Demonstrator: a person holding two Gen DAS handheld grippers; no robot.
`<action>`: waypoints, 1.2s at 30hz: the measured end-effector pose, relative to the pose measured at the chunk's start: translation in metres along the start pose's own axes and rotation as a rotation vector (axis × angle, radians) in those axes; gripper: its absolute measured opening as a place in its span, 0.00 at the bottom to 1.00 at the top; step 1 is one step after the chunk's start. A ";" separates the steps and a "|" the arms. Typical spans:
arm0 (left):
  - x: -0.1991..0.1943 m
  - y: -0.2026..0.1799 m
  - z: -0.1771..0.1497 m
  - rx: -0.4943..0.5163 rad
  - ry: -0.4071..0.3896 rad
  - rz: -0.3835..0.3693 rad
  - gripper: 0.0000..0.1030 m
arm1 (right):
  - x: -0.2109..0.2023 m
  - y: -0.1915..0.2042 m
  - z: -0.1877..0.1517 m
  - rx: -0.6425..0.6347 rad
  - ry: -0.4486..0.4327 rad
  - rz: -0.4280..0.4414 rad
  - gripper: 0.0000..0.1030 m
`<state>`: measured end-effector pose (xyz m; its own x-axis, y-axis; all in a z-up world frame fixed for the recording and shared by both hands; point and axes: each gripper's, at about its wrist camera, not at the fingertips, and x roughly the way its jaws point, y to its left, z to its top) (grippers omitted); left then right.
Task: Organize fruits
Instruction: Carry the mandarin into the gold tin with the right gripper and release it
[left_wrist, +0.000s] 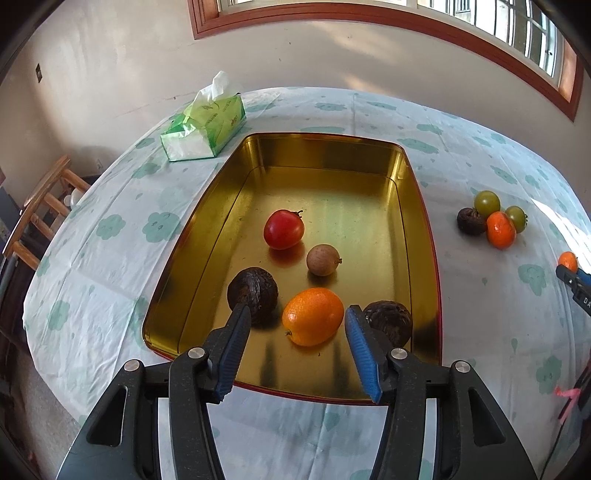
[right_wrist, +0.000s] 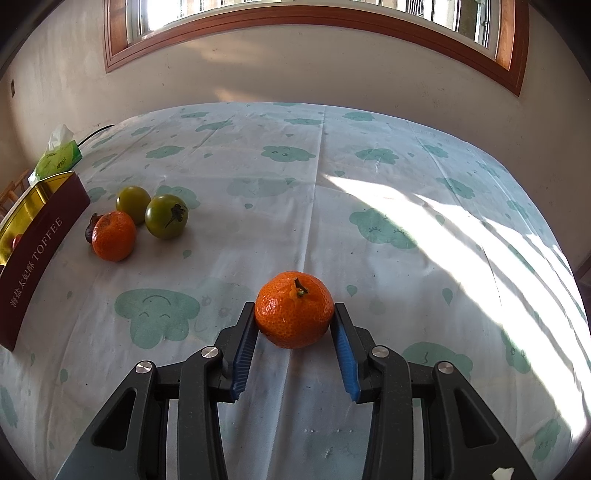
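A gold tin tray (left_wrist: 236, 192) holds a red tomato (left_wrist: 283, 229), a brown round fruit (left_wrist: 323, 260), two dark wrinkled fruits (left_wrist: 252, 291) (left_wrist: 388, 320) and an orange (left_wrist: 313, 316). My left gripper (left_wrist: 295, 315) is open above the tray's near end, with the orange lying between its fingers. My right gripper (right_wrist: 294, 314) is shut on a tangerine (right_wrist: 294, 314) just over the tablecloth; it also shows in the left wrist view (left_wrist: 567, 261). A loose pile lies to the tray's right: a tangerine (right_wrist: 113, 235), two green tomatoes (right_wrist: 167, 216) (right_wrist: 132, 198) and a dark fruit (right_wrist: 89, 229).
A green tissue box (left_wrist: 205, 122) stands beyond the tray's far left corner. The tray's maroon outer wall (right_wrist: 37, 254) reads TOFFEE. A white cloth with green clouds (right_wrist: 332, 206) covers the table. A wooden chair (left_wrist: 40, 206) stands off the left edge.
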<state>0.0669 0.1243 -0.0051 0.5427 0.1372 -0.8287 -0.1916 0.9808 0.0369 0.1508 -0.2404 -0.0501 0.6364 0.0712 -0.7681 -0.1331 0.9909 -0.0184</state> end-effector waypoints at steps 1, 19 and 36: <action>-0.001 0.000 0.000 0.001 -0.003 0.003 0.55 | -0.002 0.002 0.001 -0.007 -0.004 -0.001 0.36; -0.024 0.041 -0.007 -0.113 -0.030 0.030 0.58 | -0.056 0.145 0.033 -0.199 -0.094 0.328 0.36; -0.027 0.091 -0.024 -0.207 -0.010 0.055 0.58 | -0.046 0.281 0.036 -0.449 -0.049 0.456 0.36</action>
<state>0.0158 0.2062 0.0071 0.5346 0.1923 -0.8229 -0.3849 0.9223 -0.0345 0.1112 0.0393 0.0029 0.4730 0.4901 -0.7322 -0.6969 0.7165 0.0294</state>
